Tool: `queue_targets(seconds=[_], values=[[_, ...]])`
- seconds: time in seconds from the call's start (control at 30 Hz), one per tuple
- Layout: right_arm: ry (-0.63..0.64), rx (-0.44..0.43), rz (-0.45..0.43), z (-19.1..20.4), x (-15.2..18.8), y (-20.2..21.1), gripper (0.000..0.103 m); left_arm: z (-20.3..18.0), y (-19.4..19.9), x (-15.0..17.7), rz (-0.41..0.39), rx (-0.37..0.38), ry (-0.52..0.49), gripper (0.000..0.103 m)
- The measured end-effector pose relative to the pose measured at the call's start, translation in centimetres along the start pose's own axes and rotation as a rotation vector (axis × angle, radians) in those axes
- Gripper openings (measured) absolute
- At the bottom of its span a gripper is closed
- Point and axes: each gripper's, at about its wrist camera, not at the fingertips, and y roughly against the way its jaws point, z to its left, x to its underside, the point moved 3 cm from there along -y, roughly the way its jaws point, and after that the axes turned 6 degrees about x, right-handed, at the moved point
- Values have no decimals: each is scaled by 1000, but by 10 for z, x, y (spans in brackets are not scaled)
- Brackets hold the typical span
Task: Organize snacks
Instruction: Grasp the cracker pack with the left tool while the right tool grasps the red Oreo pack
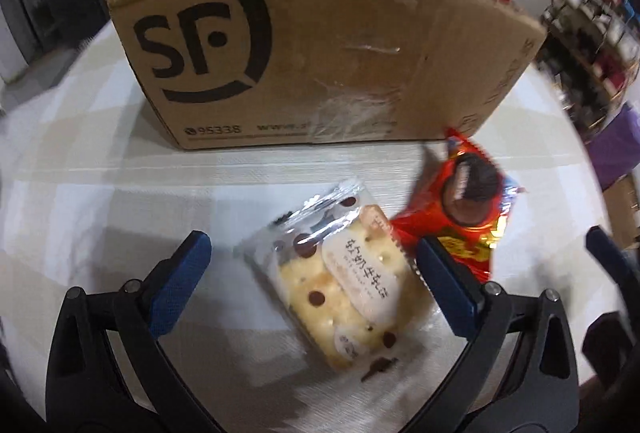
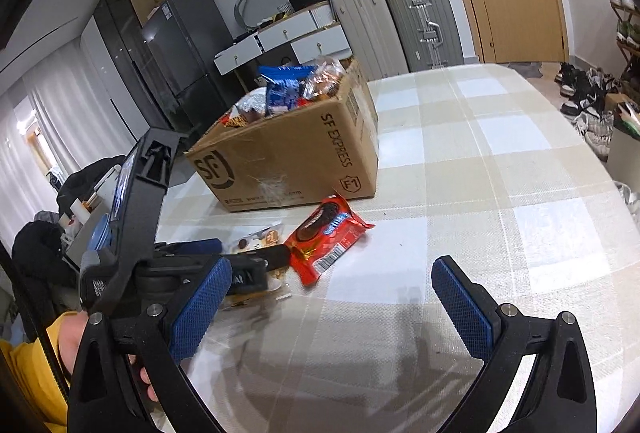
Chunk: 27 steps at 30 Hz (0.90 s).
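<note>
An open brown cardboard box point(image 1: 320, 65), filled with snack packs, is set on the checked tablecloth point(image 2: 500, 161). Before it, a clear-wrapped chocolate-chip bun point(image 1: 340, 281) is laid, with a red cookie packet point(image 1: 460, 209) touching its right side.

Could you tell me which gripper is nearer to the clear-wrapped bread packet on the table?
Left. The left gripper is open around the bread packet; the right gripper is open over bare tablecloth, off to the packet's right.
</note>
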Motion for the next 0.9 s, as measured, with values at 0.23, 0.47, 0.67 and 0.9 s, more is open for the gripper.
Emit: queue_targets(seconds=[0.23, 0.47, 0.67, 0.9], values=[[-25, 0, 37, -4, 6, -12, 102, -1, 6, -3, -46, 49, -32, 77], [-12, 29, 56, 0, 10, -18, 102, 4, 14, -6, -73, 116, -57, 65], [16, 58, 86, 8, 10, -27, 102, 26, 36, 1, -123, 159, -21, 65], [7, 50, 133, 17, -7, -61, 102, 59, 79, 13, -170, 189, 21, 65]])
